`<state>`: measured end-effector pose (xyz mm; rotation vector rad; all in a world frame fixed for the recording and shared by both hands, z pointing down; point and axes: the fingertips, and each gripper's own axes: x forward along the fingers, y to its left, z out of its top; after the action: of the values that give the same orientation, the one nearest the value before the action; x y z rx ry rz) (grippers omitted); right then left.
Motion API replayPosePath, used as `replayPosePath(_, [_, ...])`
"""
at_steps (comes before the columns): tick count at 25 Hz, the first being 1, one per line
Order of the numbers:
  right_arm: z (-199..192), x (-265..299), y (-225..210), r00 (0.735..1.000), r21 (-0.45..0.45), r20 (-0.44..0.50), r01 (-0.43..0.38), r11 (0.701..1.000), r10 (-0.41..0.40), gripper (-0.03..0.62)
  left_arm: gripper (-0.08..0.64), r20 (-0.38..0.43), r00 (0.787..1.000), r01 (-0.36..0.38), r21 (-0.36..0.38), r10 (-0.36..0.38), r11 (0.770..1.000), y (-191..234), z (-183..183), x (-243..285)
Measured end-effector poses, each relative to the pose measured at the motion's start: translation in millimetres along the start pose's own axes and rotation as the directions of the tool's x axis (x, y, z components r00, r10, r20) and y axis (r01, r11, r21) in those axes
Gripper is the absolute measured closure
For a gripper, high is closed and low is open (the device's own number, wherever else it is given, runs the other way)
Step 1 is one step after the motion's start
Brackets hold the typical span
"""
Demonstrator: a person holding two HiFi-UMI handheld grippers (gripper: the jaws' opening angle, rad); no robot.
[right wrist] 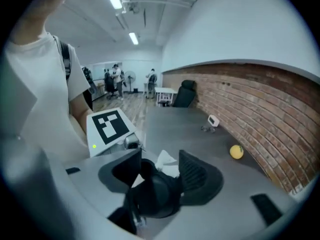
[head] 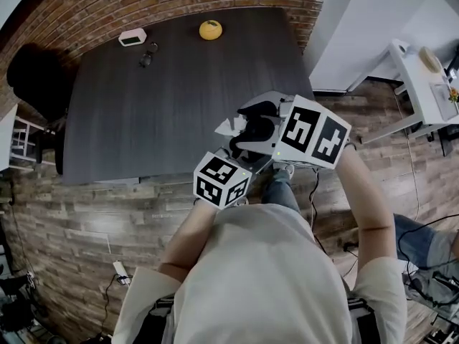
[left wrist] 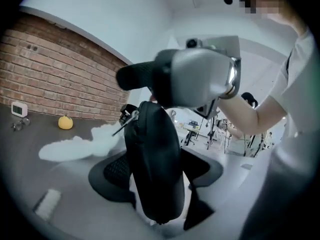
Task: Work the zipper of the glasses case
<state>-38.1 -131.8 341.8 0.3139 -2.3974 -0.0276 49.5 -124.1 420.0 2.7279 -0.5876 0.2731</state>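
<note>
Black case (left wrist: 155, 184), aloft over tabletop's (head: 143, 106) near right corner, clenched in left claw (left wrist: 157, 159); right claw (right wrist: 159, 159) grasping its zipper end. Step, likely: securing the pull (left wrist: 125, 120). Next needs a fine pinch on pull, then steady draw along seam.

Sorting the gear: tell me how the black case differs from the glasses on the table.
The case is rounded and solid black; the glasses are thin frames. The case is held in the air by the left gripper and right gripper; the glasses lie loose at the table's far end. Both are dark.
</note>
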Motion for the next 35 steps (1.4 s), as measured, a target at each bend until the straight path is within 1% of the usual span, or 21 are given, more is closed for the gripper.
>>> replayPosePath(2, [-9, 14, 6, 0.99, -0.045, -0.113, -0.086, 0.995, 0.081, 0.353, 0.262, -0.025, 1.0, -0.001, 0.031, 0.001, 1.0, -4, -5, 3])
replayPosePath(4, [-19, 24, 10, 0.967, -0.066, -0.205, -0.169, 0.983, 0.152, 0.366, 0.262, -0.048, 0.999, 0.001, 0.055, 0.001, 0.998, -8, -9, 5])
replayPosePath(7, [-24, 32, 13, 0.935, -0.066, -0.281, -0.246, 0.967, 0.218, 0.39, 0.262, -0.077, 0.997, -0.005, 0.09, 0.012, 0.996, -10, -13, 6])
replayPosePath(9, [-28, 35, 15, 0.909, -0.077, -0.338, -0.284, 0.956, 0.243, 0.395, 0.262, -0.092, 0.996, -0.013, 0.113, 0.024, 0.993, -9, -14, 6])
replayPosePath(11, [-35, 38, 19, 0.876, -0.087, -0.401, -0.328, 0.941, 0.268, 0.401, 0.262, -0.106, 0.994, -0.018, 0.13, 0.032, 0.991, -8, -16, 7])
replayPosePath(12, [-37, 38, 21, 0.863, -0.091, -0.422, -0.345, 0.934, 0.278, 0.419, 0.262, -0.114, 0.993, -0.019, 0.134, 0.034, 0.991, -8, -17, 7])
replayPosePath(13, [-37, 39, 22, 0.856, -0.098, -0.434, -0.354, 0.93, 0.28, 0.446, 0.262, -0.121, 0.992, -0.019, 0.135, 0.036, 0.991, -7, -18, 7])
replayPosePath(14, [-38, 40, 23, 0.852, -0.108, -0.443, -0.358, 0.927, 0.278, 0.487, 0.264, -0.127, 0.991, -0.019, 0.134, 0.037, 0.991, -7, -19, 6])
replayPosePath(17, [-40, 43, 25, 0.847, -0.148, -0.458, -0.371, 0.917, 0.269, 0.52, 0.264, -0.138, 0.99, -0.018, 0.119, 0.035, 0.993, -6, -22, 7])
replayPosePath(19, [-37, 43, 26, 0.856, -0.18, -0.447, -0.371, 0.911, 0.26, 0.527, 0.264, -0.148, 0.988, -0.019, 0.106, 0.035, 0.994, -3, -24, 7])
replayPosePath(23, [-14, 36, 24, 0.902, -0.217, -0.36, -0.33, 0.919, 0.24, 0.535, 0.267, -0.173, 0.984, -0.037, 0.079, 0.05, 0.996, 4, -33, 7])
replayPosePath(27, [0, 20, 13, 0.936, -0.266, -0.312, -0.249, 0.931, 0.162, 0.552, 0.273, -0.143, 0.988, -0.06, 0.015, 0.062, 0.998, 15, -31, 1])
replayPosePath(29, [2, 12, 4, 0.956, -0.264, -0.267, -0.197, 0.944, 0.125, 0.578, 0.276, -0.121, 0.99, -0.077, -0.005, 0.076, 0.997, 22, -28, -3])
replayPosePath(31, [4, 5, -6, 0.971, -0.245, -0.219, -0.147, 0.958, 0.093, 0.58, 0.281, -0.093, 0.992, -0.089, -0.013, 0.087, 0.996, 26, -23, -7])
replayPosePath(35, [6, -4, -22, 0.99, -0.22, -0.142, -0.056, 0.974, 0.025, 0.581, 0.293, -0.04, 0.995, -0.094, -0.024, 0.093, 0.995, 31, -12, -14])
